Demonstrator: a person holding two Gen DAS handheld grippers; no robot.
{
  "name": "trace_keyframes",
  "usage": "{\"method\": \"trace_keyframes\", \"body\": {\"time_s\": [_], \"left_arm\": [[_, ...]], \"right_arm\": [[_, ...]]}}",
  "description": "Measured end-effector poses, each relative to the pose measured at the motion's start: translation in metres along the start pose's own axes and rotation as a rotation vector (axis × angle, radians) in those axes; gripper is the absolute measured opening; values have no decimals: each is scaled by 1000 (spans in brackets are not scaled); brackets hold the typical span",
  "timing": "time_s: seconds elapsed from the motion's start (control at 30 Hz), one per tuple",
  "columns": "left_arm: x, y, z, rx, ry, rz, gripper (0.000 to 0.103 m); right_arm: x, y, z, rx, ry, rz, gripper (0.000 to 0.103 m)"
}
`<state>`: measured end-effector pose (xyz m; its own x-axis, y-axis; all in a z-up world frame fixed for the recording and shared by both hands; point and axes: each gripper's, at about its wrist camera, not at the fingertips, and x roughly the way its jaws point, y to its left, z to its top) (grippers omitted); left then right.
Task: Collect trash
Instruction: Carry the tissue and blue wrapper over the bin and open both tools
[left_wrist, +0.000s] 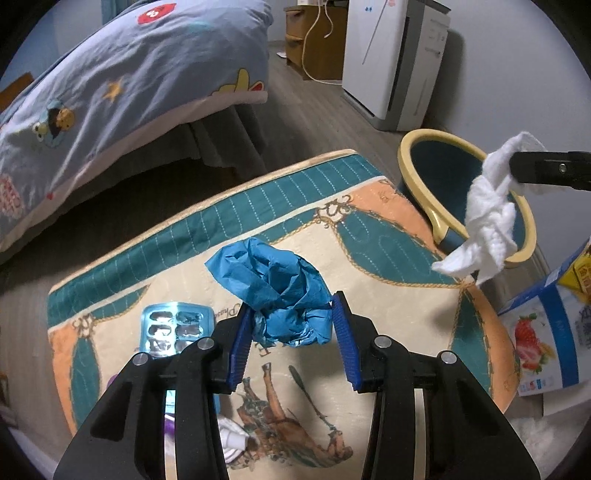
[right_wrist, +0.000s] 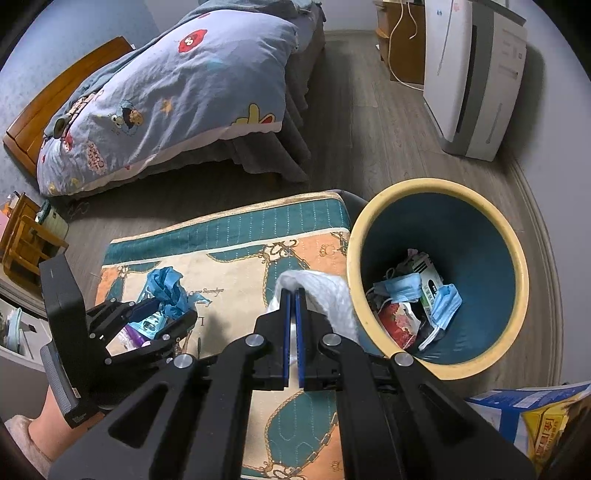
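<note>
My left gripper (left_wrist: 293, 315) is shut on a crumpled blue wad (left_wrist: 279, 291), with both blue pads pressing its sides just above the patterned cushion (left_wrist: 391, 295). In the right wrist view the same blue wad (right_wrist: 168, 286) sits in the left gripper (right_wrist: 170, 306). My right gripper (right_wrist: 294, 295) is shut on a white tissue (right_wrist: 321, 291), held beside the rim of the yellow-rimmed bin (right_wrist: 439, 371). The tissue (left_wrist: 487, 210) hangs in front of the bin (left_wrist: 410, 147) in the left wrist view. Masks and wrappers lie inside the bin.
An empty blister pack (left_wrist: 173, 326) and small scraps (left_wrist: 232, 435) lie on the cushion near my left gripper. A strawberry-print box (left_wrist: 546, 332) stands at the right. A bed with a blue duvet (right_wrist: 177, 96) and a white appliance (right_wrist: 472, 74) stand beyond on the wooden floor.
</note>
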<state>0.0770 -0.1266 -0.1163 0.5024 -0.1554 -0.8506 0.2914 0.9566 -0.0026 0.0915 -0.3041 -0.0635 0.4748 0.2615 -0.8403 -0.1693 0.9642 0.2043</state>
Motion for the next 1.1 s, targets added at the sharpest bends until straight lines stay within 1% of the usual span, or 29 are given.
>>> {"method": "trace_keyframes", "body": {"time_s": [0.1, 0.2, 0.4, 0.63, 0.73, 0.77, 0.83, 0.9, 0.97, 1.03, 1.1], "left_arm": [[-1, -4, 2, -1, -3, -3, 43], [-2, -11, 3, 19, -8, -2, 43], [-1, -30, 8, 62, -16, -5, 43], [-4, -53, 15, 102, -29, -39, 43], [-8, -67, 26, 145, -23, -58, 43], [-13, -74, 35, 175, -33, -60, 43], [-22, -81, 49, 202, -59, -70, 43], [-30, -89, 68, 198, -78, -111, 43], [-33, -97, 80, 204, -95, -128, 43], [-32, -103, 85, 201, -115, -146, 43], [-26, -110, 86, 169, -118, -189, 43]], "right_arm": [[0, 1, 1, -7, -1, 5, 2], [-1, -4, 2, -3, -4, 4, 2], [-5, -30, 6, 57, -17, -1, 2], [-8, -67, 7, 141, -26, -13, 2], [-13, -81, 9, 167, -42, -32, 2], [-14, -85, 10, 173, -47, -40, 2], [-17, -94, 10, 190, -60, -54, 2], [-22, -106, 9, 218, -79, -62, 2], [-26, -119, 8, 245, -100, -76, 2], [-29, -131, 5, 269, -112, -91, 2], [-30, -143, 2, 284, -119, -114, 2]]}}
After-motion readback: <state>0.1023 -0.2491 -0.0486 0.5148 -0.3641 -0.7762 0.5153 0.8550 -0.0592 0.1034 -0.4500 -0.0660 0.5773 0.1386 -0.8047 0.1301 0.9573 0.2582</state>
